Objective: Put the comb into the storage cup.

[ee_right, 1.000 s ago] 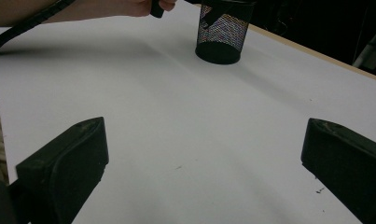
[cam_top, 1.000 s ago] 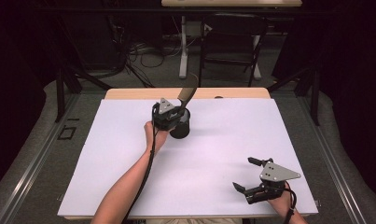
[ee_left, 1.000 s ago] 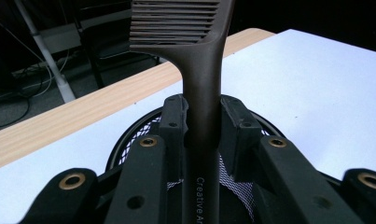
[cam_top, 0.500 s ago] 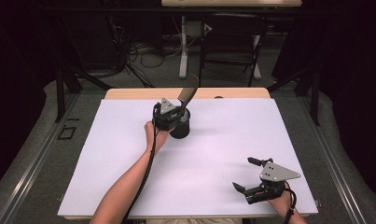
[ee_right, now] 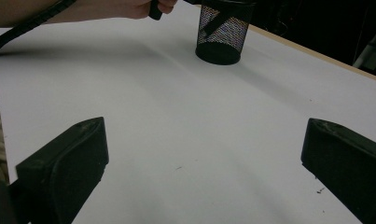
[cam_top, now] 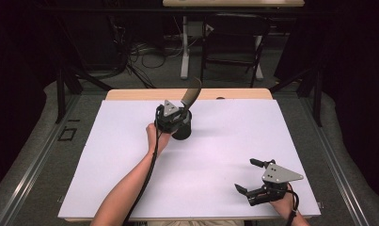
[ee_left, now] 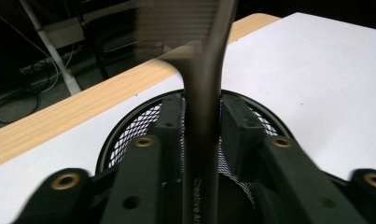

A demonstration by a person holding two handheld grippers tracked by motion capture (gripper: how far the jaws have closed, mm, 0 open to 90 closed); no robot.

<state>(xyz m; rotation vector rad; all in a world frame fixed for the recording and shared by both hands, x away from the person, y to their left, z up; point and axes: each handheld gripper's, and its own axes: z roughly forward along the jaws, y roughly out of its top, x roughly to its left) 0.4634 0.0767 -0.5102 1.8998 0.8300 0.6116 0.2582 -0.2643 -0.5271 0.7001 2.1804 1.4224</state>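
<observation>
**A:** White sheeting covers your table (cam_top: 130, 179), with dark floor and cables beyond the far wooden edge. Your left gripper (cam_top: 174, 117) sits over the black mesh pen cup (cam_top: 182, 129) near that far edge, and the comb (cam_top: 192, 94) stands in the cup, its toothed end leaning out above the rim.

**B:** Do I have the comb clamped?

**A:** In the left gripper view the handle (ee_left: 202, 154) runs up between the jaws, which have just been opening. A thin gap seems to show on each side of the handle, so I judge you've let go, though blur makes that uncertain.

**B:** And my other hand?

**A:** Your right gripper (cam_top: 254, 179) rests near the front right corner, jaws spread wide with nothing between them, well apart from the cup.

**B:** What could go wrong?

**A:** The comb is tall and top-heavy for a light cup. If you pull back with a jaw brushing the handle, you could drag the comb out or tip the cup toward the table's edge. Open wider, then lift straight away.
</observation>
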